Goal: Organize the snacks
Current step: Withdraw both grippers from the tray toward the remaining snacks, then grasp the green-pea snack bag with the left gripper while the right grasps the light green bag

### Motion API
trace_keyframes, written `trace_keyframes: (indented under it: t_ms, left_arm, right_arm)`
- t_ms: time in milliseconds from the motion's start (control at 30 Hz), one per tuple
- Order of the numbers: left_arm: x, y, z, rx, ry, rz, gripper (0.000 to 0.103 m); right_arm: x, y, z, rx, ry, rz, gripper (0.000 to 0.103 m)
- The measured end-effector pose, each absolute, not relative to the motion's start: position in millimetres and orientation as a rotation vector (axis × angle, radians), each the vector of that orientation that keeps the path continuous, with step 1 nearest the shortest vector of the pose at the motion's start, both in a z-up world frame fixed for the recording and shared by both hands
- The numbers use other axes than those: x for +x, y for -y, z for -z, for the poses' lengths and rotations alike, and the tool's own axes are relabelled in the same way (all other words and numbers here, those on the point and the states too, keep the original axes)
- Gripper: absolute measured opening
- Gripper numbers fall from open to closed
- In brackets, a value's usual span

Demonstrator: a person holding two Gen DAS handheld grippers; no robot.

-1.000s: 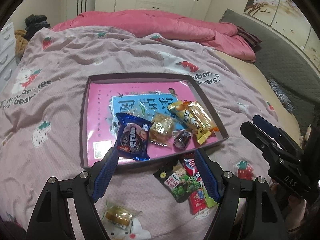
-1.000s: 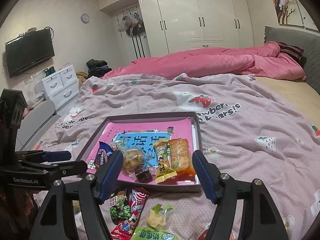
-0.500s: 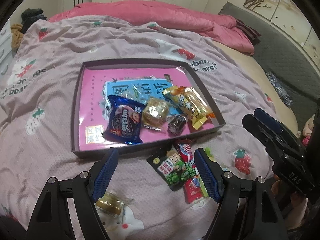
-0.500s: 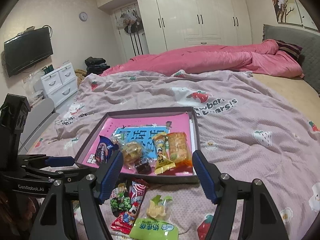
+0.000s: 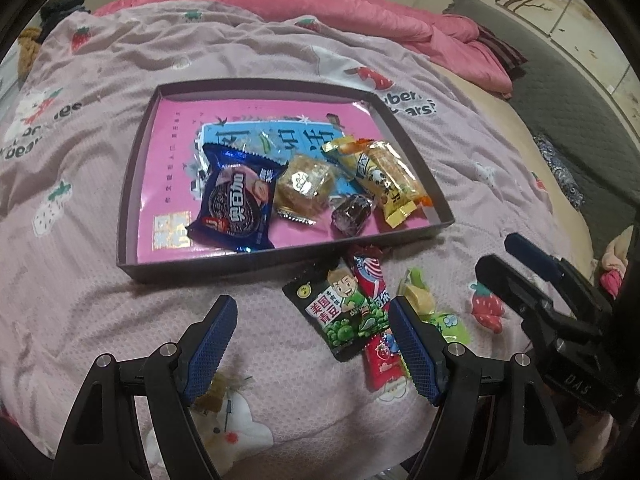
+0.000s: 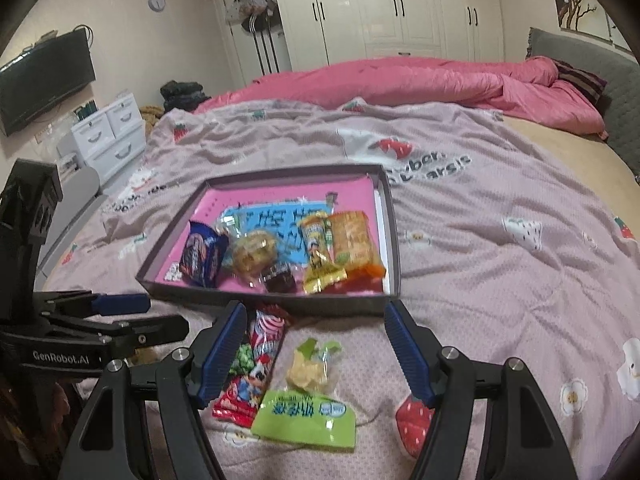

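- The black pea packet (image 5: 340, 312) lies flat on the bedspread (image 5: 80, 312), ahead of the left tool (image 5: 312, 344) and toward its right finger; its long axis runs diagonally, its near end toward that finger.
- The red strawberry packet (image 5: 370, 276) lies just beside it and partly under it, its long axis running from the tray toward the tool; its near end passes behind the right finger.
- A lime-green packet (image 6: 306, 418) lies crosswise between the fingers of the right tool (image 6: 316, 356), with a small crumpled wrapper (image 6: 310, 364) just beyond it.
- The left tool stands open, gripping nothing; the right tool is likewise open and empty.
- Beyond both tools sits the dark tray (image 5: 132, 208), its long side facing them; inside it lie a blue cookie pack (image 5: 236, 204), a clear-wrapped cake (image 5: 304, 186), a dark candy (image 5: 352, 214) and two yellow-orange bars (image 5: 384, 176), the bars pointing diagonally.
- A gold-wrapped sweet (image 5: 218, 388) is mostly hidden behind the left tool's left finger.
- The print on the packets is hard to read.
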State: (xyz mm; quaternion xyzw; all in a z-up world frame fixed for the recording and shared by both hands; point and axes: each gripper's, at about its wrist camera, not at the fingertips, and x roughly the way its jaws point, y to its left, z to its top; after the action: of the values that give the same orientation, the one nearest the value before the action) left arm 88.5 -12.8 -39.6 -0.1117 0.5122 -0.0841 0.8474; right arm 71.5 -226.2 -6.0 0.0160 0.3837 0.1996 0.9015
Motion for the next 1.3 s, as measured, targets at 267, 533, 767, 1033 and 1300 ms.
trace_keyframes:
  t_ms: [267,533,767,1033,1300]
  left_arm:
    - [89.9,14.1,51.8,-0.263,-1.114,0.182,0.079]
    - [93.0,19.9,63.7,-0.273,-1.146,0.192,0.079]
    - [103.7,25.1,78.5,-0.315,-1.185,0.183,0.079]
    - [118.5,17.6,97.4,-0.464,-1.226,0.145,0.079]
    - [127.1,24.0,102.9,-0.475,-1.219,0.086,0.079]
  right_arm:
    - [73.4,223.3,26.6,0.012,-0.901,-0.399,0.071]
    - [78.7,219.9,48.2,-0.018,-0.99,-0.384,0.071]
    - [83.0,218.5,59.5,-0.028,-1.029,-0.38,0.071]
    - [85.9,214.0,63.5,-0.038,-1.041,-0.39,0.071]
    - [89.2,211.9,71.0,-0.038,-1.063,-0.383,0.071]
